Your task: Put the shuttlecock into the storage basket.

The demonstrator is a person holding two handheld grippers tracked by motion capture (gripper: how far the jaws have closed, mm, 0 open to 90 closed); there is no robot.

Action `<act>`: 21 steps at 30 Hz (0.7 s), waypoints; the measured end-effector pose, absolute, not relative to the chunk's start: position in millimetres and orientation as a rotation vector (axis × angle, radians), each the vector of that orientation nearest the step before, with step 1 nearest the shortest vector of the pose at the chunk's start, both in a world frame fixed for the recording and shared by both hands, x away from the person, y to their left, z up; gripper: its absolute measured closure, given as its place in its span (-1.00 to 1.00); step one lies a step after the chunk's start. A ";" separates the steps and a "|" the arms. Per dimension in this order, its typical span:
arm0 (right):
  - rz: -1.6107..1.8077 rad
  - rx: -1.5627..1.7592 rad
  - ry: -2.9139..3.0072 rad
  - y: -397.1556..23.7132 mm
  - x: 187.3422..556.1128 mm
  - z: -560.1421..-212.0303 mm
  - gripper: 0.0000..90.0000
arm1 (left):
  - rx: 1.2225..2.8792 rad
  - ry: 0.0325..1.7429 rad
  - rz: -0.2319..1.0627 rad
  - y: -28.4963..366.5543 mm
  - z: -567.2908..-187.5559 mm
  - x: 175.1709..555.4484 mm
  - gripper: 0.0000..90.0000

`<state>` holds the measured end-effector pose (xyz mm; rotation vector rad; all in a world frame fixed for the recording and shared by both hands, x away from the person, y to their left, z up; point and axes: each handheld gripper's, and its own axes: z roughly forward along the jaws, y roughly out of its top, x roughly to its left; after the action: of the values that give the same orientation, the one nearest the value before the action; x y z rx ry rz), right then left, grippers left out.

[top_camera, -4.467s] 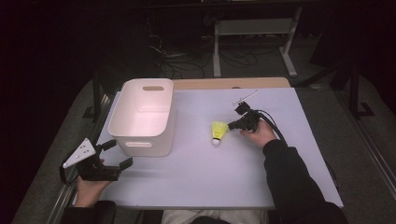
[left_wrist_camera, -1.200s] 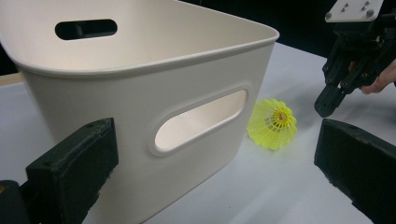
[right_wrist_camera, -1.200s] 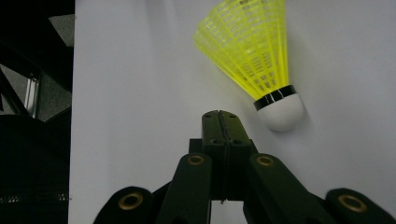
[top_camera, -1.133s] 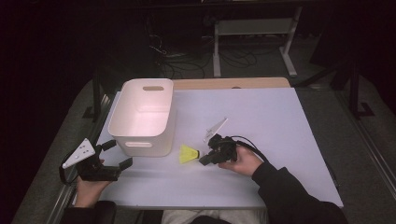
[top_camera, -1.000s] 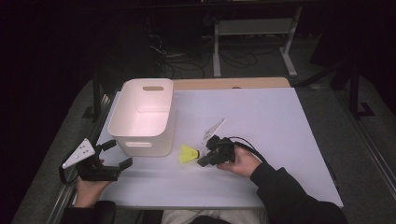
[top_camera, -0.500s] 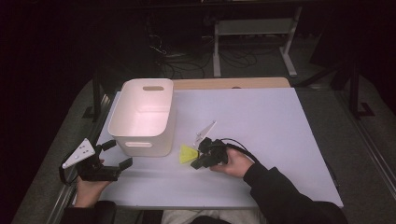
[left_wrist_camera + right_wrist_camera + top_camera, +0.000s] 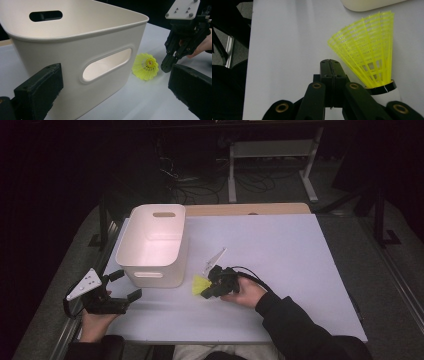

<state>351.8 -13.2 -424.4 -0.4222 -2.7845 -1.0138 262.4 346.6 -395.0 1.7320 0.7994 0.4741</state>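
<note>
A yellow plastic shuttlecock (image 7: 199, 285) lies on its side on the white table, just off the near right corner of a white plastic basket (image 7: 152, 276). My right gripper (image 7: 206, 293) is shut, jaws pressed together with nothing between them. Its tip rests against the shuttlecock's side. In the right gripper view the shut jaws (image 7: 329, 63) sit left of the yellow skirt (image 7: 367, 47), with the white cork base (image 7: 388, 93) beside the linkage. My left gripper (image 7: 126, 285) rests open at the near left, facing the basket front (image 7: 75, 57). That view also has the shuttlecock (image 7: 145, 67) and the right gripper (image 7: 167, 67).
The table's near edge (image 7: 200, 340) runs just in front of both hands. A strip of bare wood (image 7: 250, 209) borders the far side. Cables and a metal stand (image 7: 270, 150) lie on the dark floor beyond. White tabletop (image 7: 290, 250) stretches right of the basket.
Since the oldest frame the right gripper and the shuttlecock have come from mid-table to the basket's near corner. Over the last second the right gripper edged slightly left. The left gripper stayed put.
</note>
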 end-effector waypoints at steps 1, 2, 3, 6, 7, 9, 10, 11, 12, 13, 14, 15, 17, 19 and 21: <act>-1.015 -0.429 -2.783 -13.2 352.4 -425.1 0.97 | 1.732 0.799 0.474 346.5 -395.0 262.4 -1.00; -1.014 -0.432 -2.783 -13.3 353.2 -425.7 0.97 | 1.731 0.799 0.474 346.6 -395.0 262.3 -1.00; -1.017 -0.433 -2.784 -13.5 354.2 -426.3 0.97 | 1.732 0.799 0.474 346.6 -395.0 262.4 -1.00; -1.022 -0.443 -2.779 -13.8 356.3 -427.5 0.97 | 1.732 0.799 0.474 346.5 -395.0 262.4 -1.00; -1.023 -0.446 -2.779 -13.7 356.9 -427.9 0.97 | 1.732 0.799 0.473 346.5 -395.0 262.4 -1.00; -1.022 -0.448 -2.779 -13.0 358.2 -429.3 0.97 | 1.732 0.799 0.474 346.5 -395.0 262.4 -1.00; -1.016 -0.451 -2.779 -12.4 358.5 -430.1 0.97 | 1.731 0.800 0.473 346.5 -395.0 262.3 -1.00; -1.018 -0.450 -2.780 -11.7 359.1 -431.1 0.97 | 1.731 0.799 0.474 346.6 -395.0 262.3 -1.00; -1.018 -0.449 -2.781 -11.2 359.8 -431.8 0.97 | 1.731 0.799 0.473 346.7 -394.9 262.3 -1.00; -1.015 -0.454 -2.782 -10.6 360.1 -432.4 0.97 | 1.731 0.799 0.474 346.7 -395.0 262.3 -1.00; -1.014 -0.453 -2.786 -10.2 360.7 -433.0 0.97 | 1.731 0.799 0.474 346.7 -395.0 262.3 -1.00; -1.016 -0.458 -2.785 -9.9 361.4 -433.5 0.97 | 1.731 0.799 0.473 346.7 -395.0 262.3 -1.00; -1.017 -0.465 -2.786 -9.6 362.8 -434.2 0.97 | 1.731 0.798 0.473 346.7 -395.0 262.3 -1.00; -1.021 -0.474 -2.788 -9.5 364.7 -434.8 0.97 | 1.731 0.798 0.473 346.7 -394.9 262.3 -1.00; -1.027 -0.481 -2.788 -9.5 366.7 -435.3 0.97 | 1.731 0.798 0.472 346.6 -395.0 262.3 -1.00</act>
<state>366.7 -9.5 -435.3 -0.4812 -2.7880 -1.0274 262.3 346.6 -395.0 1.7309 0.7978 0.4718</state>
